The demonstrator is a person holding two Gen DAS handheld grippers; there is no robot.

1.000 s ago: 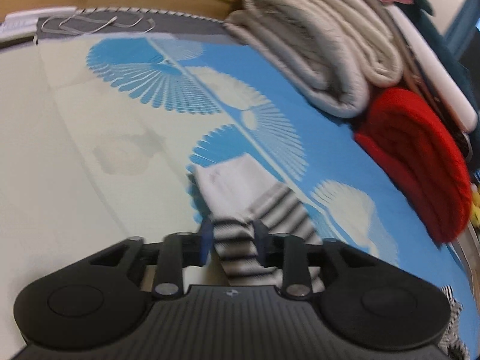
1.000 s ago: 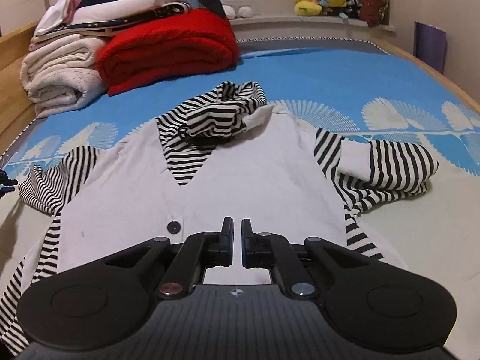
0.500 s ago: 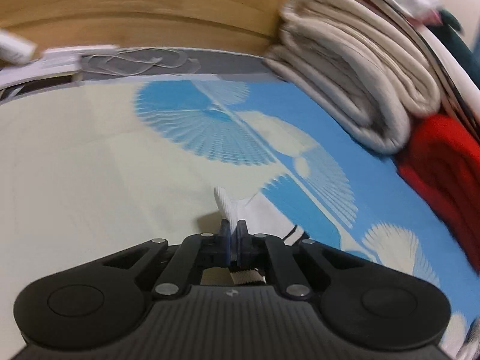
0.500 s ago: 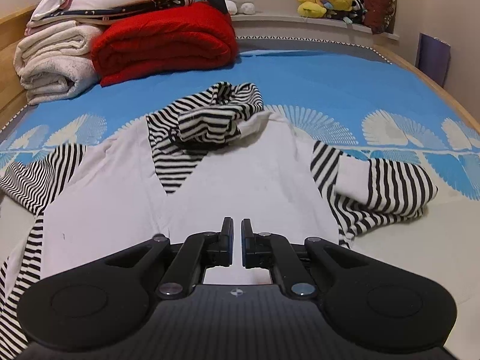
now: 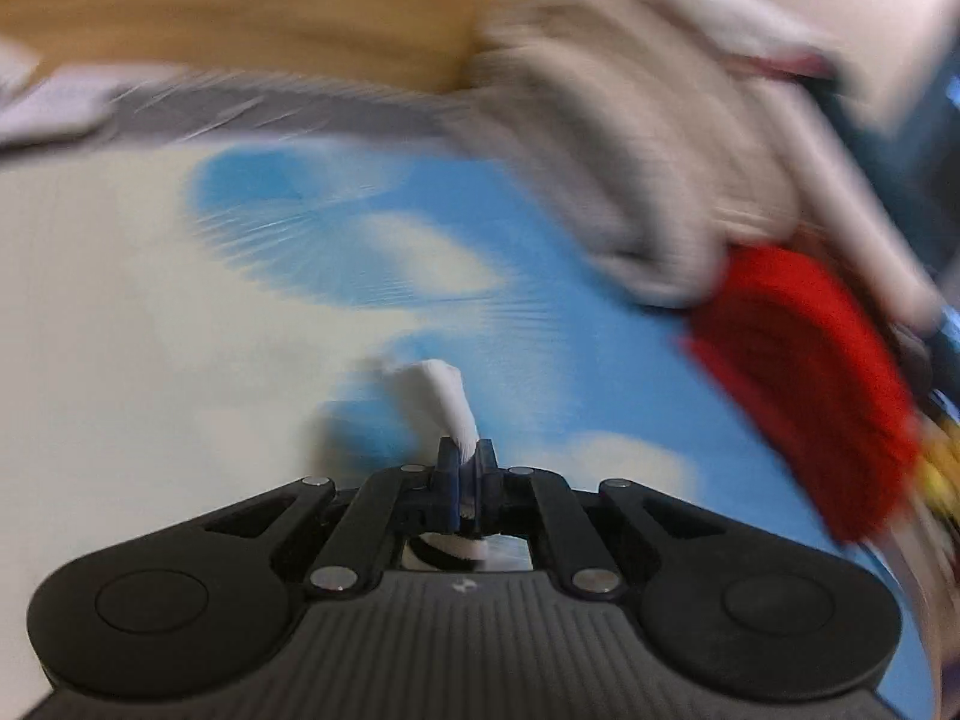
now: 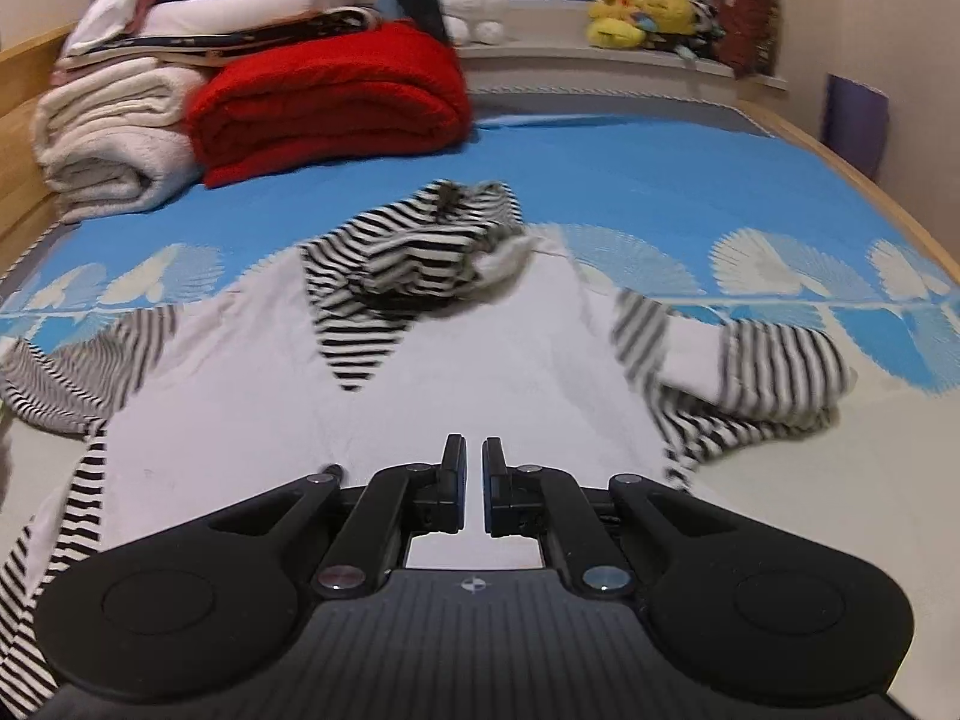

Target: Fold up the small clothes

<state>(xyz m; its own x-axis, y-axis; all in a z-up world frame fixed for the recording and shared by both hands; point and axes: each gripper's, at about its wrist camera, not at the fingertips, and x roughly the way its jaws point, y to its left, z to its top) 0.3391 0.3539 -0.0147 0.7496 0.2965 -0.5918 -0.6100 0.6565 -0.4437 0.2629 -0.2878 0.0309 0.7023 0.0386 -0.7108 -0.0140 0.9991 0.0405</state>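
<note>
A small white top (image 6: 420,384) with black-and-white striped sleeves and hood lies spread face up on the bed. Its striped hood (image 6: 420,252) is bunched at the far end. The right sleeve (image 6: 774,372) is crumpled at the right. My left gripper (image 5: 465,462) is shut on the white cuff (image 5: 441,396) of the left sleeve and holds it above the sheet; this view is blurred. My right gripper (image 6: 474,465) hovers low over the top's lower middle, jaws nearly closed with a narrow gap and nothing between them.
The bed has a blue and cream fan-patterned sheet (image 6: 660,180). Folded beige towels (image 6: 114,144) and a red blanket (image 6: 324,102) are stacked at the far left. Plush toys (image 6: 642,12) sit on the window sill. A wooden bed frame (image 5: 240,12) runs behind.
My left gripper closed on the sleeve cuff and lifted it, swinging so the view blurs. The garment's left side shifted. My right gripper stayed over the top, edging forward.
</note>
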